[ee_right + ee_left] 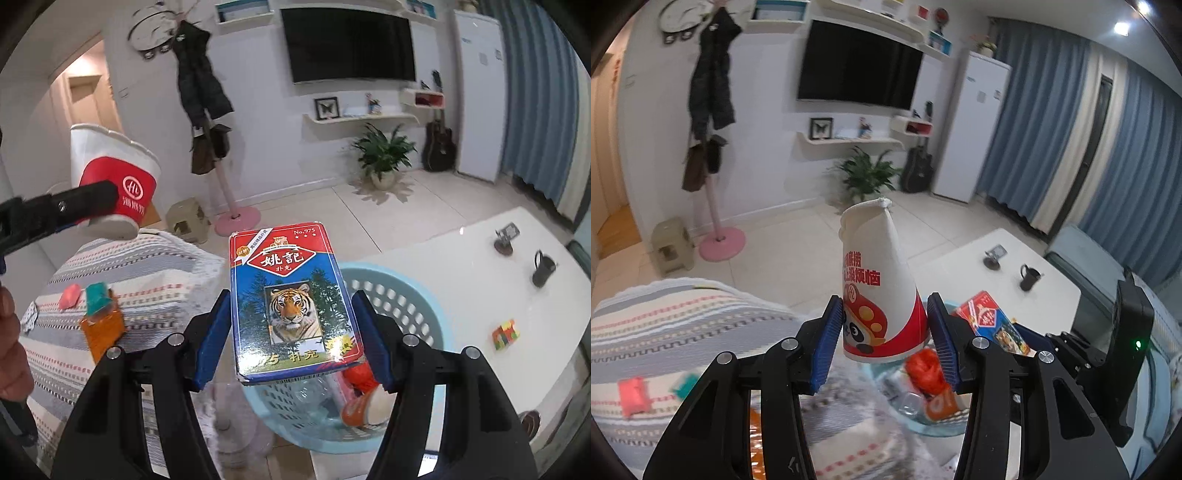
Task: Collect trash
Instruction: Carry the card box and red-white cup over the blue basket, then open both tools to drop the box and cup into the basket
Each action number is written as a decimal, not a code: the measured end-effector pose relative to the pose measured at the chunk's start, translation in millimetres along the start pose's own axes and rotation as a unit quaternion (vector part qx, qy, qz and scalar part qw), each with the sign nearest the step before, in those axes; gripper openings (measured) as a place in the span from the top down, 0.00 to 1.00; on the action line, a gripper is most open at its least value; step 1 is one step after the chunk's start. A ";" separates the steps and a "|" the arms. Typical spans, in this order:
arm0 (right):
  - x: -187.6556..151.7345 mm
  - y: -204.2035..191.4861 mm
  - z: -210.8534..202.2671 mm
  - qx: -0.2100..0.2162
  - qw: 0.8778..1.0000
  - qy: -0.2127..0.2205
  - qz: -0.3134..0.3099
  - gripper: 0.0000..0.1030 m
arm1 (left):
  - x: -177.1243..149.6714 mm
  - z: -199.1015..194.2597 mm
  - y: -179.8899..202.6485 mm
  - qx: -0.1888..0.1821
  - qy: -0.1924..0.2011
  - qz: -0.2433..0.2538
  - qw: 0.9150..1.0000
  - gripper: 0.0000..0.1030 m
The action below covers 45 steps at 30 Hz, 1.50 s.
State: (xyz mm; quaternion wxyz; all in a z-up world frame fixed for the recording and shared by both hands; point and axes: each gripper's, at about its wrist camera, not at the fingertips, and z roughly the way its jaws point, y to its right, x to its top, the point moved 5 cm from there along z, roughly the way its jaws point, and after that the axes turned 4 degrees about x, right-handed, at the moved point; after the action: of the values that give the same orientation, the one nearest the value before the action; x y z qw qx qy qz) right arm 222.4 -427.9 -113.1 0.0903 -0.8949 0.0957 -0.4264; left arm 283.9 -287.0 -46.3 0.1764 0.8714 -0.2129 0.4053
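left gripper [884, 332] clamping crushed paper cup [879, 288], right gripper [291, 336] clamping card box [291, 302], both above blue basket [406, 295]

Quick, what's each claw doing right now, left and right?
Left claw: shut on the crushed paper cup, gripped near its base.
Right claw: shut on the tiger playing-card box, above the blue basket.

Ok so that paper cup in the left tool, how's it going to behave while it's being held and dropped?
The paper cup probably crushes easily: its rim is already pinched out of round. It looks light, likely empty, so it may flutter rather than drop straight into the basket. The left tool holds it only near the base, so it could tilt or slip.
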 end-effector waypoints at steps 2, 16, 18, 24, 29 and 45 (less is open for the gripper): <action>-5.0 16.7 3.5 -0.001 1.000 -0.010 0.018 0.40 | -4.7 8.6 7.9 -0.005 -0.010 0.006 1.000 0.56; -44.9 64.3 36.3 -0.006 0.994 -0.075 0.076 0.39 | -63.2 83.3 38.3 -0.075 -0.141 0.013 0.987 0.55; -45.5 65.6 38.4 -0.007 0.994 -0.078 0.083 0.39 | -64.7 85.1 39.5 -0.076 -0.144 0.015 0.987 0.55; -46.7 75.0 39.5 -0.004 0.990 -0.081 0.113 0.34 | -65.8 74.7 43.5 -0.076 -0.129 0.027 0.988 0.41; -47.4 71.4 33.8 -0.006 0.991 -0.080 0.111 0.34 | -69.1 62.8 33.0 -0.075 -0.127 0.017 0.989 0.40; -28.4 -7.1 10.7 0.022 0.997 -0.059 0.035 0.34 | -63.4 -3.7 -21.6 -0.051 -0.074 -0.028 0.996 0.40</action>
State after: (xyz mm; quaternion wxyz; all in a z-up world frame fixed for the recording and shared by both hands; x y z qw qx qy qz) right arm 213.9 -413.1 -139.1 0.1306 -0.9122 0.1121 -0.3719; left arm 255.8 -252.5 -96.5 0.2154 0.8943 -0.2213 0.3237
